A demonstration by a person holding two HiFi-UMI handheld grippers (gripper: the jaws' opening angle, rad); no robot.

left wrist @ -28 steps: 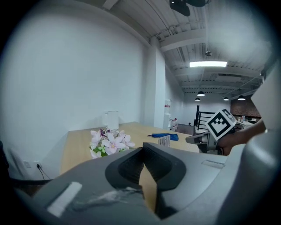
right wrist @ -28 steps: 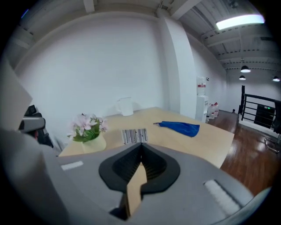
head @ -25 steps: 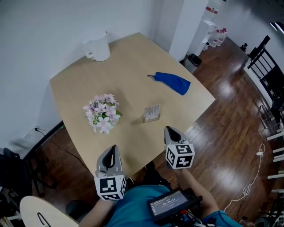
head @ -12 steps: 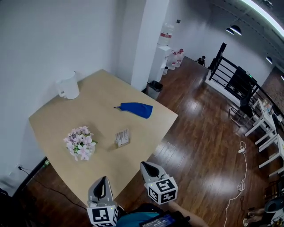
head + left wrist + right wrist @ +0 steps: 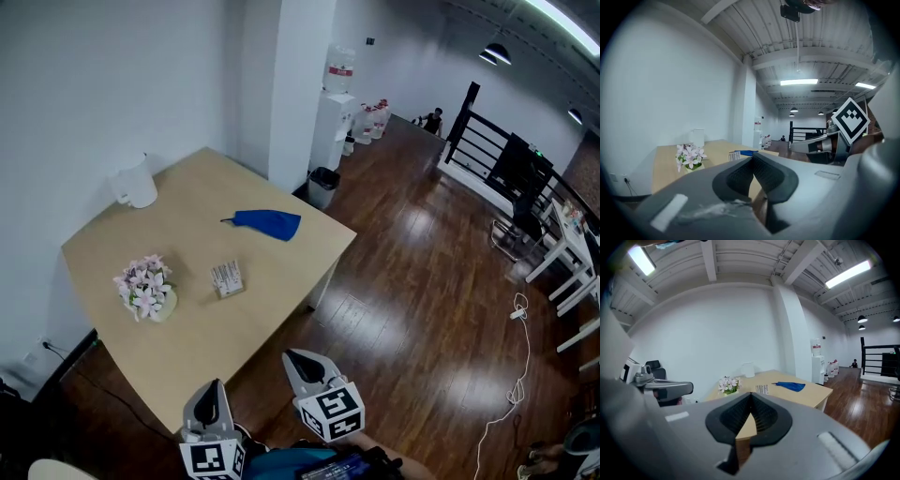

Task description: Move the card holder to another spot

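Observation:
The card holder, a small clear stand with printed cards, stands upright on the light wooden table, between the flowers and the blue cloth. It also shows far off in the left gripper view and the right gripper view. Both grippers hang off the table's near side, well short of the holder. My left gripper is at the bottom left, jaws together and empty. My right gripper is beside it, shut with nothing held.
A pot of pink and white flowers stands left of the holder. A blue cloth lies behind it, and a white jug is at the far corner by the wall. Dark wood floor spreads to the right.
Both grippers have drawn back from the table's edge and risen a little. The table now looks smaller and further away. The card holder has stayed in place on it.

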